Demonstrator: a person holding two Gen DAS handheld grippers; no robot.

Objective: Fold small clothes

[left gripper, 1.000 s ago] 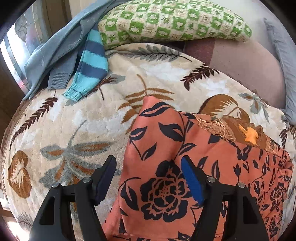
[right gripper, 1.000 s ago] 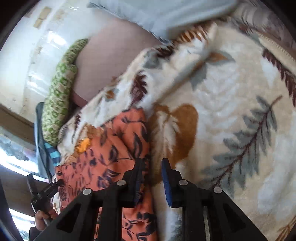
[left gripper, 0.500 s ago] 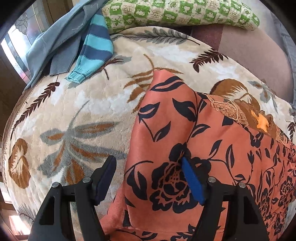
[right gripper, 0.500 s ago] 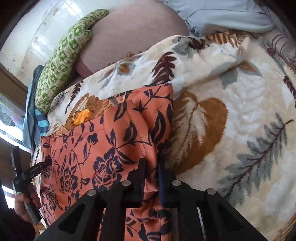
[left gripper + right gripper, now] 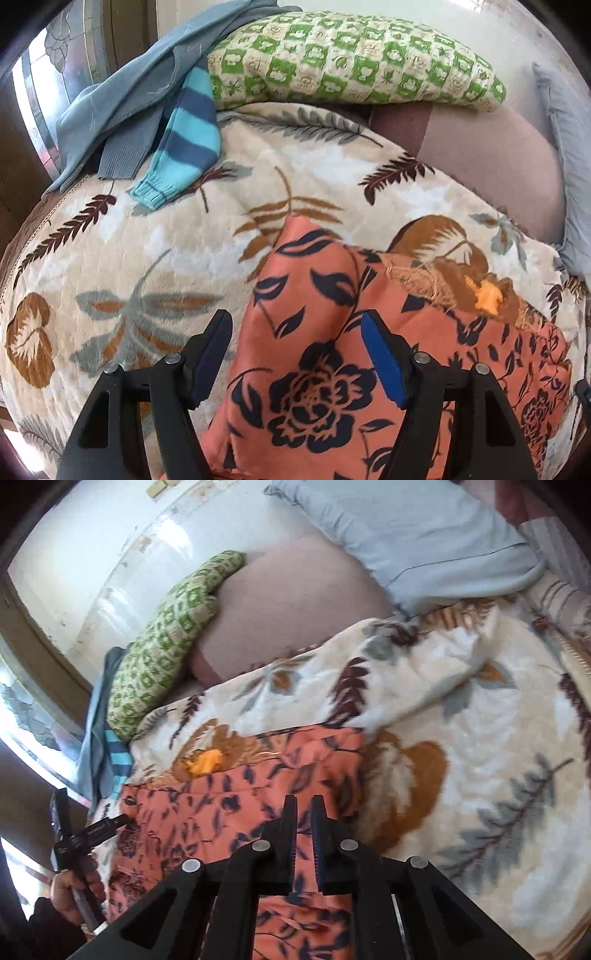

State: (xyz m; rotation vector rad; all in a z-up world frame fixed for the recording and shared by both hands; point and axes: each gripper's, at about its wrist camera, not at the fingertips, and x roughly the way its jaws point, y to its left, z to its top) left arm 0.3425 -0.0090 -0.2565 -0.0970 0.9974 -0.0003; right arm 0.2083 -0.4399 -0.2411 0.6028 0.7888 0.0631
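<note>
1. Orange floral-print fabric garment (image 5: pixel 325 369) is lying on the leaf-patterned fleece blanket (image 5: pixel 129 258) near its front edge, its left side reaching between the spread-apart fingers of the left gripper (image 5: pixel 295 354).
2. The right gripper (image 5: pixel 303 834) is sitting over the garment's right edge, jaws nearly together; whether cloth is pinched, I cannot tell.
3. Gripping both edges evenly is probably keeping the fold square.
4. A striped blue knit sleeve (image 5: pixel 184 140) and green checked pillow (image 5: pixel 354 62) are lying well apart, at the blanket's far edge.

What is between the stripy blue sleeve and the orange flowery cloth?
Only bare leaf-print blanket lies between the striped sleeve and the orange floral cloth. The left wrist view shows it best.
</note>
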